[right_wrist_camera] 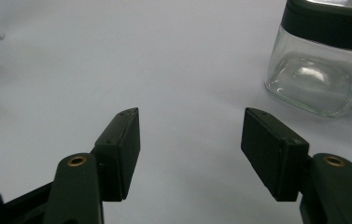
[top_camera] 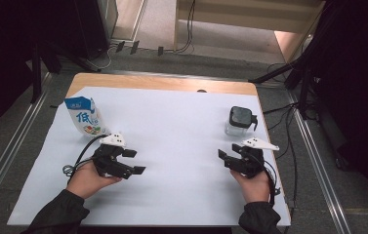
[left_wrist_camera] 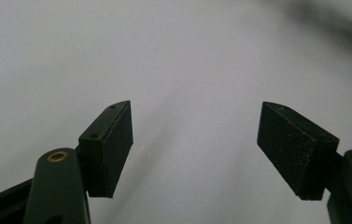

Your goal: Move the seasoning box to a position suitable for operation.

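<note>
Left tongs (top_camera: pixel 133 161): open, empty, beside white-blue milk carton (top_camera: pixel 85 116) | right tongs (top_camera: pixel 226 157): open, empty, near black-lidded clear glass jar (top_camera: pixel 240 121) | both resting on tabletop (top_camera: pixel 172 117), seemingly poised to reach.

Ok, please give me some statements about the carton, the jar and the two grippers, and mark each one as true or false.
1. The left gripper is open and holds nothing. True.
2. The milk carton lies flat on its side. False: it stands, leaning a little.
3. The glass jar has a black lid on it. True.
4. The right gripper is clamped on the jar. False: its jaws are open, and the jar stands apart beyond them.
5. The carton stands beside the jar. False: they are at opposite sides of the white sheet.
</note>
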Motion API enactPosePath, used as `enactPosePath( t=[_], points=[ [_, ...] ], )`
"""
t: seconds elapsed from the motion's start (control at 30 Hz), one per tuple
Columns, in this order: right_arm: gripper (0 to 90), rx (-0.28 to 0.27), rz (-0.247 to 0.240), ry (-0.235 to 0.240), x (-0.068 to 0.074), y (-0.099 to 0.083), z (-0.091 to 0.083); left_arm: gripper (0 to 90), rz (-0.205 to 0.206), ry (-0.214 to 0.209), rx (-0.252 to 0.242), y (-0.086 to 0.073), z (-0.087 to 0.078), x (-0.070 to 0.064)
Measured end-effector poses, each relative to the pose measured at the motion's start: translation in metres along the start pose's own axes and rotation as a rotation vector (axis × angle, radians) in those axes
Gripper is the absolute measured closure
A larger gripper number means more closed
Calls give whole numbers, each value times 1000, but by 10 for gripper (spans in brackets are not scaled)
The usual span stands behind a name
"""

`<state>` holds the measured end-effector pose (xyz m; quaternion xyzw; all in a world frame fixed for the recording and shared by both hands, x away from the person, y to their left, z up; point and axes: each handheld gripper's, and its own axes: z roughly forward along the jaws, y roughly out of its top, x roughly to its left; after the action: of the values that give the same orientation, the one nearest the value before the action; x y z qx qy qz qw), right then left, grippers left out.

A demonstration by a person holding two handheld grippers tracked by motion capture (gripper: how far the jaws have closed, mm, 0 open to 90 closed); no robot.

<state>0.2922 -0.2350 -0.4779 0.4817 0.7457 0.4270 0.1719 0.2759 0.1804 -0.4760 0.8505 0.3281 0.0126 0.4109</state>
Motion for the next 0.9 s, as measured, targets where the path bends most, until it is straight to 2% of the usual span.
enactPosePath(
  t=[0.17, 0.23, 0.3, 0.43, 0.5, 0.57, 0.63, 0.7, 0.77, 0.9],
  points=[
    [369, -9, 10, -14, -4, 1, -1, 256, -18, -3, -23, 0, -4, 2],
    [382, -5, 6, -21, -5, 1, 0, 250, -13, -16, -12, 0, -5, 3],
    [388, 0, 3, -19, -8, 1, 2, 262, -8, -5, 2, 1, -6, 2],
    [389, -24, 40, -46, -15, 4, 5, 262, 7, -3, -6, 1, -6, 0],
    [387, -36, 34, -63, -18, 4, 6, 262, 9, 2, -10, 2, -7, 0],
    [373, -43, 54, -83, -22, 7, 8, 262, 8, -4, -20, 3, -7, 0],
    [336, -46, 94, -105, -26, 10, 9, 263, 14, 1, -23, 3, -8, 0],
    [247, -58, 119, -133, -32, 11, 11, 263, 13, -1, -24, 3, -8, 0],
    [167, -37, 152, -158, -36, 11, 16, 262, 15, 3, -19, 3, -7, 0],
    [81, 5, 173, -206, -43, 13, 24, 262, 21, 13, -9, 3, -6, 0]
  ],
)
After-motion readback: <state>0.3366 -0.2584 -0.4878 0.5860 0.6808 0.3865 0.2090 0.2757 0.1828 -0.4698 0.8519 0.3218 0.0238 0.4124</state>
